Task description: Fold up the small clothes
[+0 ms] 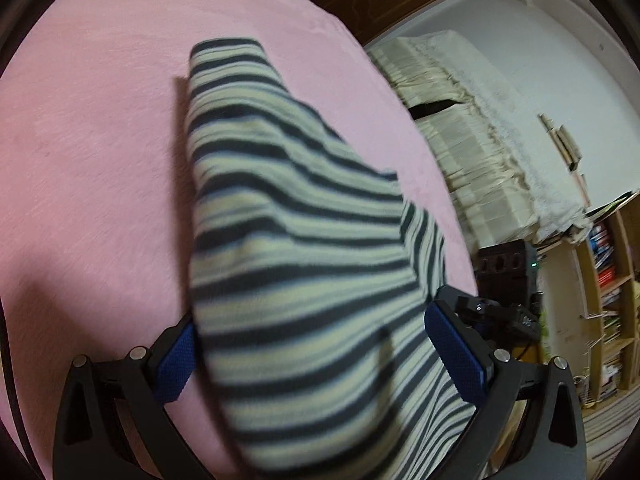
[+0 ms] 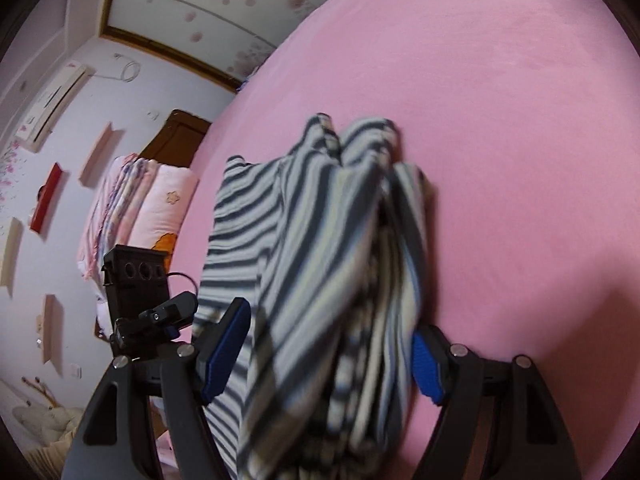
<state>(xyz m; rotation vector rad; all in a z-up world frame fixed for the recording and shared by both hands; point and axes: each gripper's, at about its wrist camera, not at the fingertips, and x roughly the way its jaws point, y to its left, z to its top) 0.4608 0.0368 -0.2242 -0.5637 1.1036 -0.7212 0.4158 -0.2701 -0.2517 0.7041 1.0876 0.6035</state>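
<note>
**Striped garment carried between both tools over the pink bed**

Nearest each camera, a thick bunch of striped cloth fills the space between the blue pads. In the left wrist view the left tool [image 1: 312, 356] stands wide, with the striped garment [image 1: 296, 216] draped through it and running away to a folded tip on the far side; the fabric touches the left pad and lies close against the right one, so it looks gripped as a wide bundle, though blur keeps the contact from being certain. In the right wrist view the right tool [image 2: 328, 348] is likewise wide, and the garment [image 2: 320, 264] is gathered in several layers between its pads, apparently clamped as a bulky wad.

The garment hangs between the two tools above the pink bed [image 1: 88, 152], its far end drooping towards the sheet. The other tool shows at the edge of each view, so the two are close together. A folded quilt [image 2: 136, 208] lies beyond the bed's left edge in the right view.

The step in hand seems to be lowering the cloth to lay a fold. The risks follow from the grip: with many layers bunched in wide jaws, inner layers could slip free and let the fold collapse. The drooping end may touch down first and crumple under the rest. Uneven lowering by the two tools would skew the edges.
</note>
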